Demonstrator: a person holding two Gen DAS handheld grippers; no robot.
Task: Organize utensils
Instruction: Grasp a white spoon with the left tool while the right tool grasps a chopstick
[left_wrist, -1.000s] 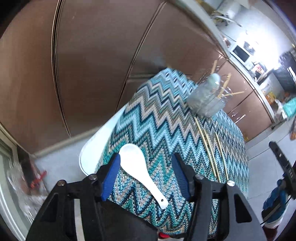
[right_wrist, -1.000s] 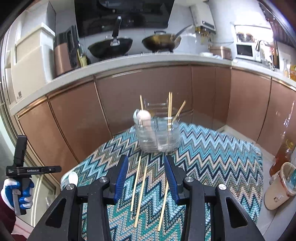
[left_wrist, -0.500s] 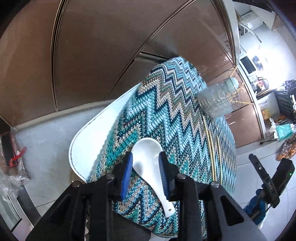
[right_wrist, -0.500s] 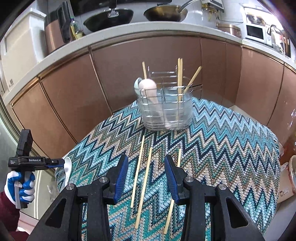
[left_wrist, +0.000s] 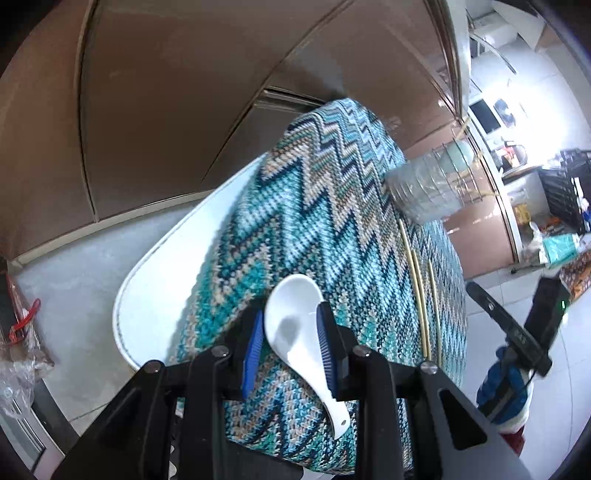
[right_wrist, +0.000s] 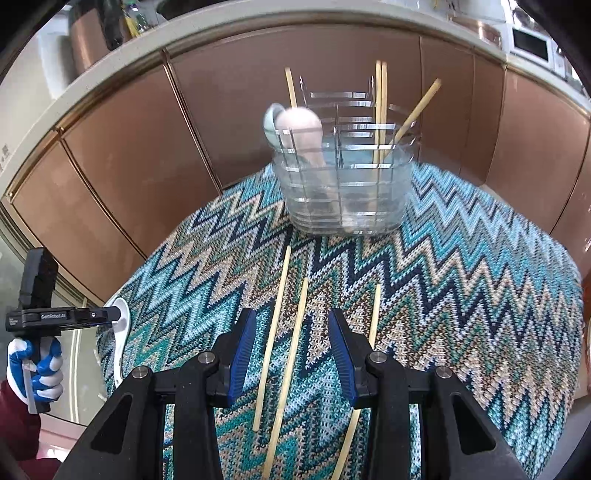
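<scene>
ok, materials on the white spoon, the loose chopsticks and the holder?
White spoon: likely glazed ceramic, glossy with soft highlights; melamine possible. Chopsticks: pale matte sticks, likely bamboo or wood. Holder: clear ribbed plastic inside a shiny wire frame, apparently.

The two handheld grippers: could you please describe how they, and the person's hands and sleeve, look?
Each gripper, left and right, has black angular arms with silver bolts and ribbed blue pads on the fingertips. The right wrist view shows the left unit's black handle with small white lettering, gripped by a hand in a blue and white glove, above a dark red sleeve.
</scene>
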